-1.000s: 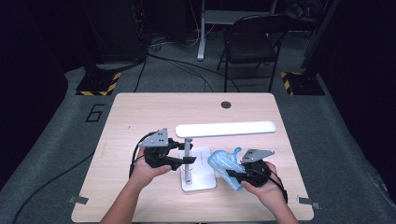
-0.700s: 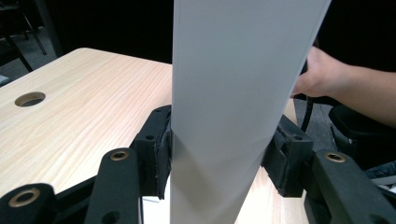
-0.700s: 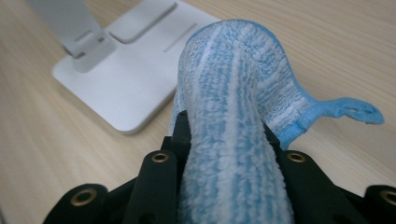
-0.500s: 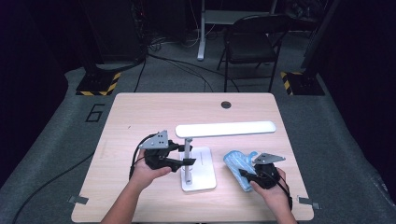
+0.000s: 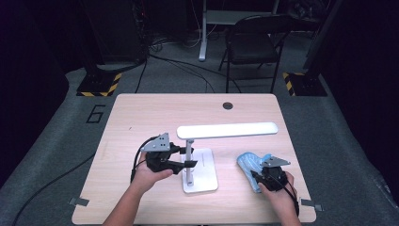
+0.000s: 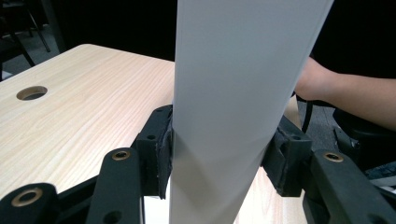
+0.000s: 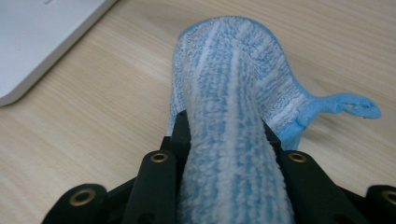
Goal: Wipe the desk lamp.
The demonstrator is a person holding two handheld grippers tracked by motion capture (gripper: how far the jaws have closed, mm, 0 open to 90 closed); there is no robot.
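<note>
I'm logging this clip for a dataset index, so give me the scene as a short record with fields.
setting: wooden table, dark room
left gripper: jaws shut on the lamp post
lamp: white desk lamp, flat base on the table, long head level above it
right gripper: jaws shut on the blue cloth
blue cloth: bunched, resting on the table to the right of the base, apart from it
background: folding chair beyond the table
</note>
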